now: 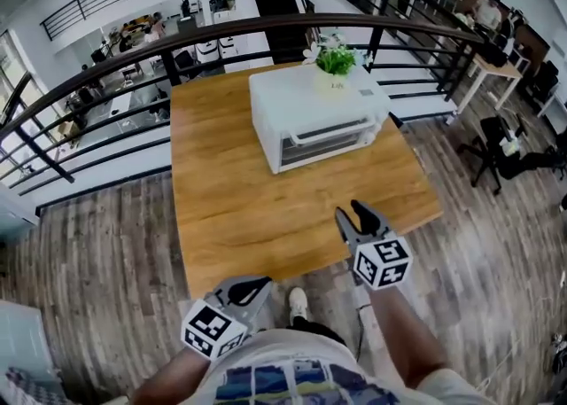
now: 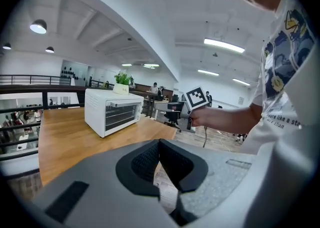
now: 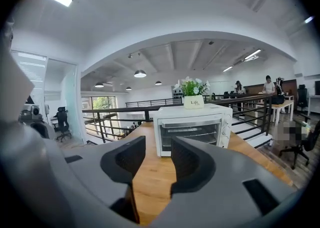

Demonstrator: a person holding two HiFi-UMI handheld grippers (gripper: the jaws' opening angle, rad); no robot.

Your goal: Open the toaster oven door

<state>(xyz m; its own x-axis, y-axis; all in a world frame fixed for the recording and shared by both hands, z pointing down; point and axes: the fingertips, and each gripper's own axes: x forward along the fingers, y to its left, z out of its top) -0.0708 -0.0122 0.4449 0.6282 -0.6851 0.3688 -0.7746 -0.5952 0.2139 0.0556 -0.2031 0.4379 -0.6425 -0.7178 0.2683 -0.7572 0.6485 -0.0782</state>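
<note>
Our wooden tabletop (image 1: 239, 199) by the mezzanine railing (image 1: 106, 62) bears the toaster oven (image 1: 319, 120). Our left gripper (image 1: 260, 285) has its fingers pressed together; our right gripper (image 1: 350, 211) has its fingers spread, empty.

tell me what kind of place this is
Probably an open-plan office, on a mezzanine level: a black railing looks over a lower floor with desks and people, an office chair stands to the right, and a white toaster oven sits on a wooden table.

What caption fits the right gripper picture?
Open right gripper faces the closed toaster oven, potted plant on top, across a wooden table.
</note>
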